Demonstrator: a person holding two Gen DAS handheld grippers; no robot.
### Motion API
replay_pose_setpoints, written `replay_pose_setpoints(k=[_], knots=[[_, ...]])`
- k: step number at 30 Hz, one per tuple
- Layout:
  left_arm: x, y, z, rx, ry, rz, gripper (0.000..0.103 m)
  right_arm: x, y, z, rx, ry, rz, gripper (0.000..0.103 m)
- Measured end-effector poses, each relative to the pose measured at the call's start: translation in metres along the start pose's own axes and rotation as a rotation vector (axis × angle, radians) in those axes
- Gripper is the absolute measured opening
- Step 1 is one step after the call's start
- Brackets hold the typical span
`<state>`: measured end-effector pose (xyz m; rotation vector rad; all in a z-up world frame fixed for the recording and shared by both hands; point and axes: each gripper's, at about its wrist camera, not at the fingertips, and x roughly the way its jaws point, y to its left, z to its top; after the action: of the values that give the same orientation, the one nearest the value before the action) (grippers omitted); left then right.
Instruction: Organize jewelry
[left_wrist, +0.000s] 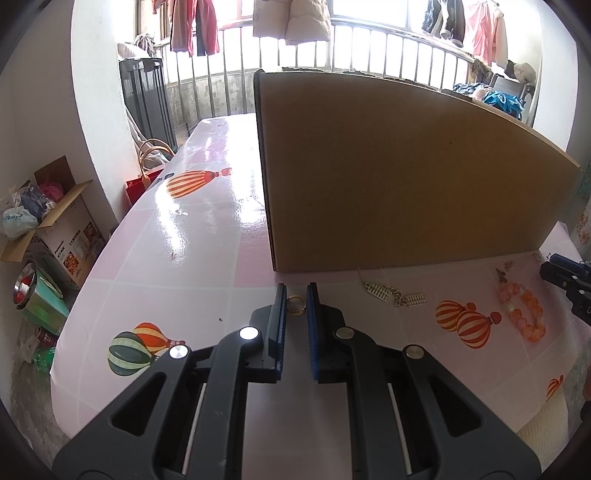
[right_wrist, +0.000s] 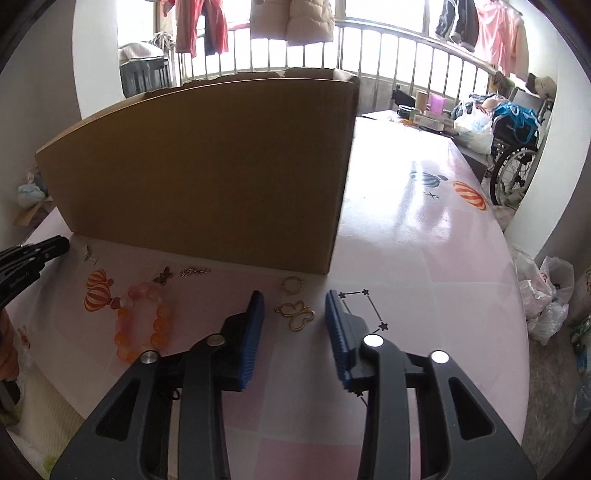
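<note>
- Here, a glossy pink tablecloth (left_wrist: 155, 258) printed with striped hot-air balloons covers the table; a tall cardboard box (left_wrist: 388, 173) stands on it, with laundry hanging at a barred window behind.
- Jewelry lies in front of the box: a pink-orange bead bracelet (right_wrist: 142, 321), a gold butterfly charm (right_wrist: 297, 314), a gold ring (left_wrist: 296, 304).
- The left gripper (left_wrist: 296, 295) is nearly pressed together, the ring showing between its tips.
- The right gripper (right_wrist: 295, 306) stands spread around the butterfly charm, not touching it.

Gold ring (left_wrist: 296, 305), silver charms (left_wrist: 395, 294), orange-pink bead bracelet (right_wrist: 142, 320), gold butterfly pendant (right_wrist: 295, 314), all flat on table.
</note>
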<state>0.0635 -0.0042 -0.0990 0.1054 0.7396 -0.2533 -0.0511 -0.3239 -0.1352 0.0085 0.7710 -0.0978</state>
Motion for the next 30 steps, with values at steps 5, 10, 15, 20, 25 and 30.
replay_pose_setpoints(k=[5,10,15,20,25,30], knots=[[0.000,0.002,0.001,-0.008,0.000,-0.007,0.010,0.000,0.002,0.003,-0.013,0.017,0.030,0.009],[-0.002,0.003,0.000,-0.006,-0.005,-0.012,0.010,-0.002,-0.008,0.002,0.047,0.030,0.068,0.006],[-0.006,0.003,0.002,-0.008,-0.012,-0.023,0.000,-0.004,-0.020,0.003,0.102,0.032,0.078,0.005],[-0.012,0.007,0.004,-0.031,-0.018,-0.043,0.000,-0.010,-0.027,0.006,0.136,0.017,0.074,0.005],[-0.014,0.016,0.004,-0.071,0.007,-0.100,0.014,-0.010,-0.033,0.007,0.172,0.036,0.109,0.009],[-0.011,0.016,0.001,-0.056,0.029,-0.101,0.026,-0.011,-0.029,0.005,0.168,0.032,0.103,0.029]])
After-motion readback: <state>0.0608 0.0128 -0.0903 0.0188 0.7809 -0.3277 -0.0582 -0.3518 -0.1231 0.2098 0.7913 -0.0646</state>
